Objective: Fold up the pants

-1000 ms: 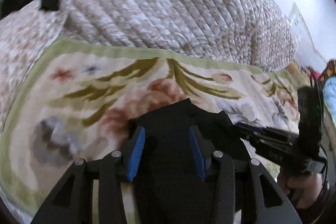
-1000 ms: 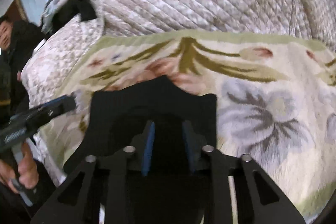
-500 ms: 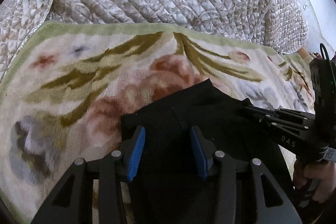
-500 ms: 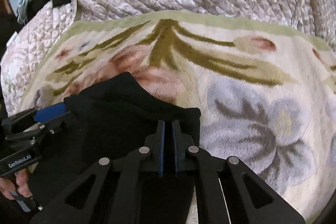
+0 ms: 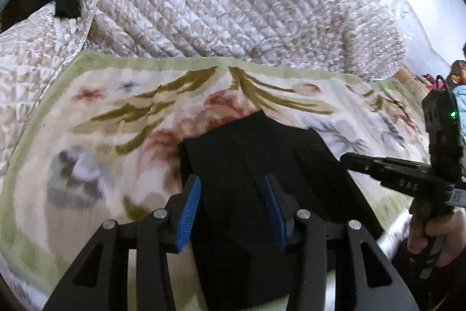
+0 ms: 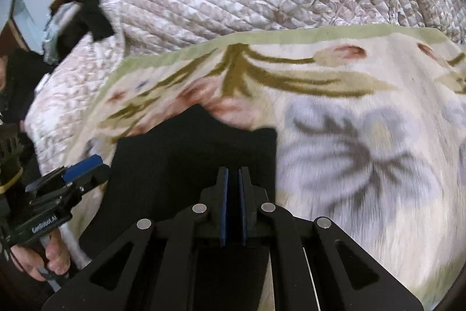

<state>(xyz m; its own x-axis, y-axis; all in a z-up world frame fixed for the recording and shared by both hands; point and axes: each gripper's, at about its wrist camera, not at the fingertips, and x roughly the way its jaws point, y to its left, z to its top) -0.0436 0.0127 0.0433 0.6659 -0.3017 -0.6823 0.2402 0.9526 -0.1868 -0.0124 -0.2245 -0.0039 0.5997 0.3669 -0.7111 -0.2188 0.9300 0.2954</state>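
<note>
1. Black pants (image 5: 262, 165) lie on the flowered blanket (image 5: 116, 107) over the bed, below the quilted cover (image 5: 233, 5).
2. A second ago the right hand-held gripper (image 6: 234, 174) stood slightly apart over the cloth; now its pads are pressed together on the right edge of the pants.
3. Its partner, the left hand-held gripper (image 5: 230, 188), stays half open with cloth between its fingers, unpinched.
4. One side is secured, so the next fold probably awaits the left grasp.

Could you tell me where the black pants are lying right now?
The black pants lie on the floral fleece blanket, low and central in both wrist views, in front of the quilted beige bedspread.
</note>
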